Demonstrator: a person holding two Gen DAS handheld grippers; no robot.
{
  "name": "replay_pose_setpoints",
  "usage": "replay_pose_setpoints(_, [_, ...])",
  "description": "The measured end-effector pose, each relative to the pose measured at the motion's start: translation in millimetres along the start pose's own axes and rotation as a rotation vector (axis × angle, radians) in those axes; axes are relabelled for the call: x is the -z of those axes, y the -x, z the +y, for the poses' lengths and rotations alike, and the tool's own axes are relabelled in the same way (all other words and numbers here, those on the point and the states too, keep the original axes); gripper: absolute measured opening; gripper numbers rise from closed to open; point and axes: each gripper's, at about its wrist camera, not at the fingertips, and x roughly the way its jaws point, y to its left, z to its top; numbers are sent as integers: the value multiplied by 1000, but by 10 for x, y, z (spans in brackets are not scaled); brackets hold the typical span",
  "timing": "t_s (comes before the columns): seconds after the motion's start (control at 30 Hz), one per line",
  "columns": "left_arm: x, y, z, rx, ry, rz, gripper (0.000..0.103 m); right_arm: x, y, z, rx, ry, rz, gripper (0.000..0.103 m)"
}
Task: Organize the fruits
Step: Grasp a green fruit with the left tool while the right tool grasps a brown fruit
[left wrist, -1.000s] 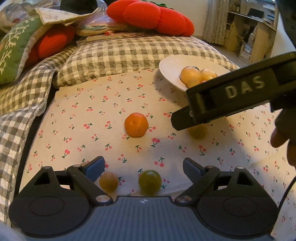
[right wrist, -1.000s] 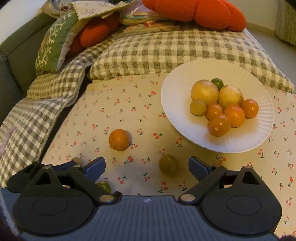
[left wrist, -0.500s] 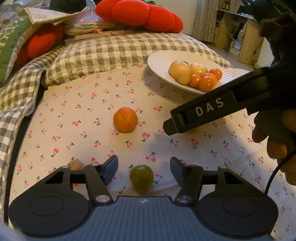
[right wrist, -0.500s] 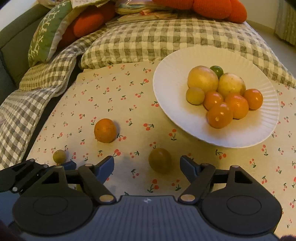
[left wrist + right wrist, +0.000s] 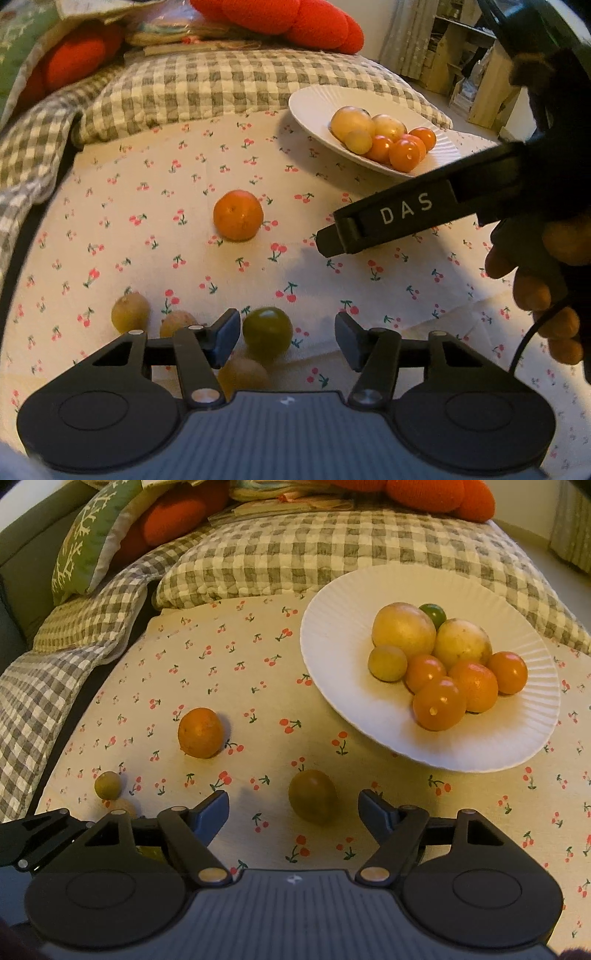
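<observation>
Nearest the left gripper (image 5: 287, 334), whose fingers stand apart and hold nothing, a round olive-green fruit (image 5: 267, 331) sits on the cherry-print cotton cloth (image 5: 155, 206), closer to the left finger than the right. The gap looks set to straddle that fruit for a pick. A dull tan fruit (image 5: 242, 374) lies closer in, partly hidden under the gripper body, so I cannot tell whether it touches the green one. Two more small tan fruits (image 5: 130, 312) lie just to the left.

The right gripper (image 5: 293, 808) is likewise spread and empty, with a second dark green-brown round fruit (image 5: 312, 796) resting on the cloth between its fingers, untouched. Both tools appear lined up so each can lift one loose fruit.

Farther out, a bright orange mandarin (image 5: 200, 732) lies alone on the cloth. Beyond it the white fluted paper plate (image 5: 491, 753) holds the gathered fruit, clustered towards its far side, which leaves the near rim free to receive the rest.
</observation>
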Motion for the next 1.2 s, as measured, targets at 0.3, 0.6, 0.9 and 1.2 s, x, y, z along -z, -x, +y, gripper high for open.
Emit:
replay_pose_setpoints(0.3, [7, -34, 17, 16, 20, 18, 37, -6, -42, 9, -4, 21, 0, 62])
replay_pose_setpoints(0.6, [13, -32, 14, 14, 3, 11, 24, -16, -67, 52, 10, 89, -31, 44])
replay_pose_setpoints(0.9, [15, -30, 18, 12, 6, 8, 23, -33, -53, 85, 27, 109, -67, 26])
replay_pose_setpoints(1.2, [16, -34, 19, 11, 7, 7, 23, -52, -2, 80, 9, 101, -90, 25])
